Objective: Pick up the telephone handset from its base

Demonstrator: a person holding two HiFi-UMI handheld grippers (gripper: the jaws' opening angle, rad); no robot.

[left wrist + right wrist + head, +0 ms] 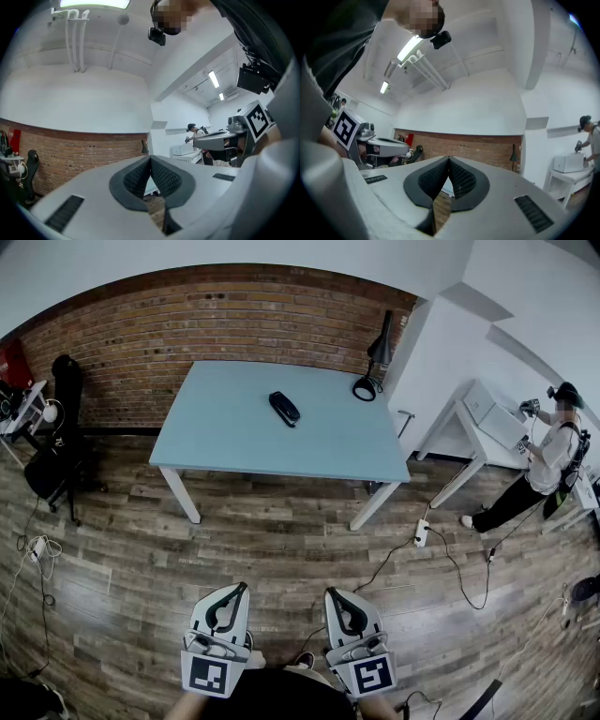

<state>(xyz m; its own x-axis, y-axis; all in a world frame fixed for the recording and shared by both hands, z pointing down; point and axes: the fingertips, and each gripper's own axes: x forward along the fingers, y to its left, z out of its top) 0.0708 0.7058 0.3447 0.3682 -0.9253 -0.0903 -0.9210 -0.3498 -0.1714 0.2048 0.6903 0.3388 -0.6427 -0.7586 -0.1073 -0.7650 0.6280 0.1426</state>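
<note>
Closest in, the left tongs (242, 586) and right tongs (330, 592) sit side by side, each pressed together on nothing; the gripper views show their ribbed pads (164, 176) meeting. Well ahead, between the two, the telephone (284, 409) lies on a blue table (225, 442). Its handset (283, 407) is probably light, stiff, smooth plastic, so a pinch across the narrow middle should suit. Only the head view shows the phone, and handset and base can't be told apart there.
</note>
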